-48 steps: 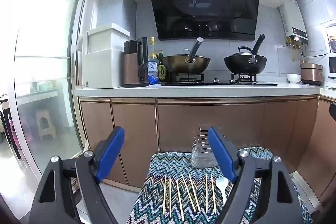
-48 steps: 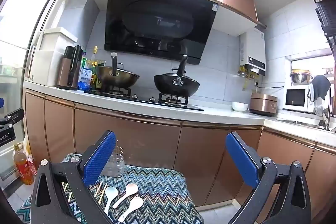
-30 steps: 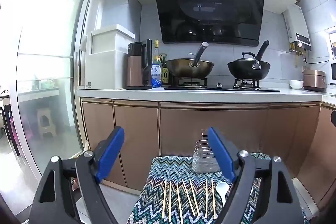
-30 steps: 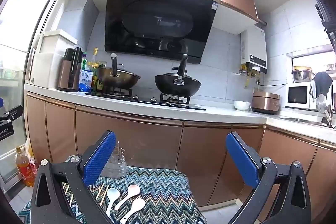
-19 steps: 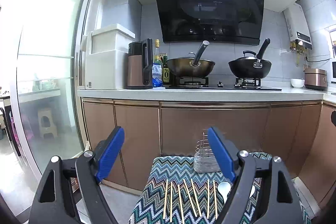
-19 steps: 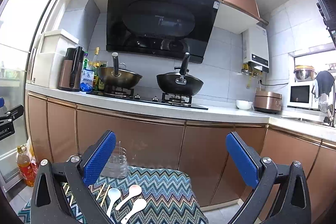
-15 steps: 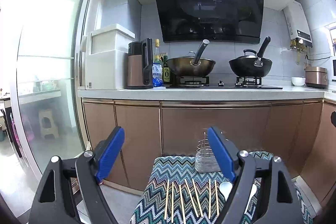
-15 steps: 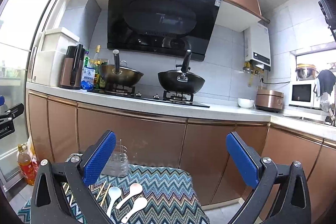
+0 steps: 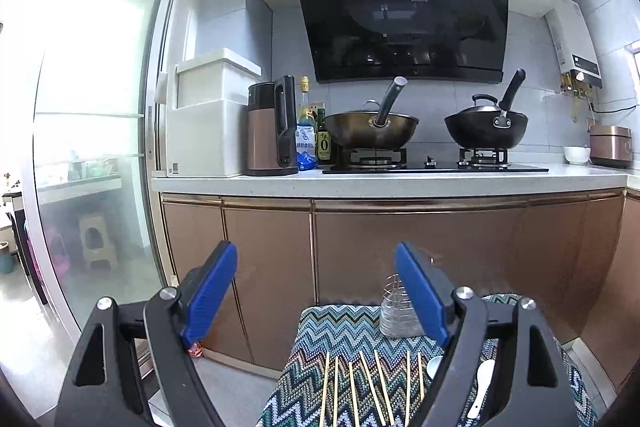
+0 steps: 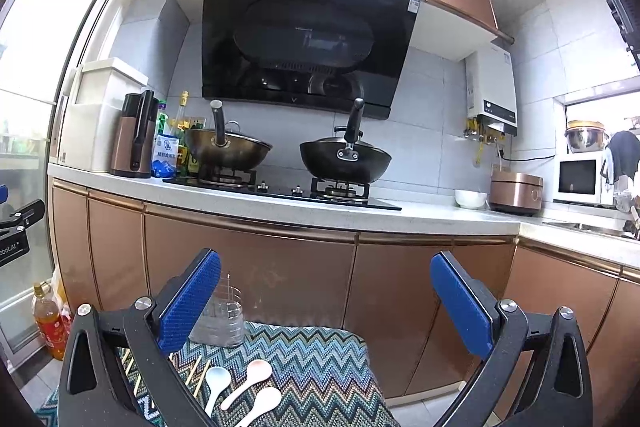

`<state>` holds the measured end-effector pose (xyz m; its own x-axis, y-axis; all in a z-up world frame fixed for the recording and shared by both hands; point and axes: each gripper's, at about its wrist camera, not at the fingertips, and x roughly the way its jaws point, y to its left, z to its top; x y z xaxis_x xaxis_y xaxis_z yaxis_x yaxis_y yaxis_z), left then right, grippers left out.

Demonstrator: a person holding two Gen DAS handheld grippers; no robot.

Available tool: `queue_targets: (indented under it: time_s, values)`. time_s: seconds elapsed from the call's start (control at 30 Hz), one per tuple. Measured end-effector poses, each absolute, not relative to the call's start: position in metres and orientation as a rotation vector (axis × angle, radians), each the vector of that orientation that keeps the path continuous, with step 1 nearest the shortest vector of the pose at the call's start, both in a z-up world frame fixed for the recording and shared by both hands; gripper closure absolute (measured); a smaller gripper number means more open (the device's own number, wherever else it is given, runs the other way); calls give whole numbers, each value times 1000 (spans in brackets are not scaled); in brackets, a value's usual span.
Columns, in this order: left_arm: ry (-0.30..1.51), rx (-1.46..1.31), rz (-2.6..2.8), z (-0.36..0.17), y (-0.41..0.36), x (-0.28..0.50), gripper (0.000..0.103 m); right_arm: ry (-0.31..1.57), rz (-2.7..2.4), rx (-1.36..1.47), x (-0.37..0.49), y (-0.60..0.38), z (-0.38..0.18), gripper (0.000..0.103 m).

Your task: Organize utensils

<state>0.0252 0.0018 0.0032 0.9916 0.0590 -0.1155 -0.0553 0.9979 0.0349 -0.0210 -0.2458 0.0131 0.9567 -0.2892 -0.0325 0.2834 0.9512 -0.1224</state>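
Several wooden chopsticks (image 9: 370, 387) lie side by side on a zigzag-patterned cloth (image 9: 340, 331). A clear utensil holder with a wire frame (image 9: 396, 311) stands at the cloth's far edge; it also shows in the right wrist view (image 10: 218, 317). Three pale spoons (image 10: 244, 385) lie on the cloth right of the chopsticks; two spoons (image 9: 478, 387) show partly behind a finger in the left wrist view. My left gripper (image 9: 316, 291) is open and empty, held above the chopsticks. My right gripper (image 10: 326, 299) is open and empty above the spoons.
A kitchen counter (image 9: 400, 181) with copper cabinet doors runs behind the cloth-covered surface. Two woks (image 10: 344, 157), a kettle (image 9: 272, 133) and bottles stand on it. A glass sliding door (image 9: 92, 147) is on the left, a drink bottle (image 10: 48, 319) on the floor.
Both views have tilted down slightly and drifted a little, so the cloth, chopsticks and spoons show a bit more. Both grippers stay open and empty.
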Motion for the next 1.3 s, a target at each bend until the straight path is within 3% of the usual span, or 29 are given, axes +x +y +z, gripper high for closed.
queue_targets:
  time_s: [1.3]
  values:
    - [230, 72, 62, -2, -9, 83, 23, 145, -269, -119, 42, -245, -2, 0]
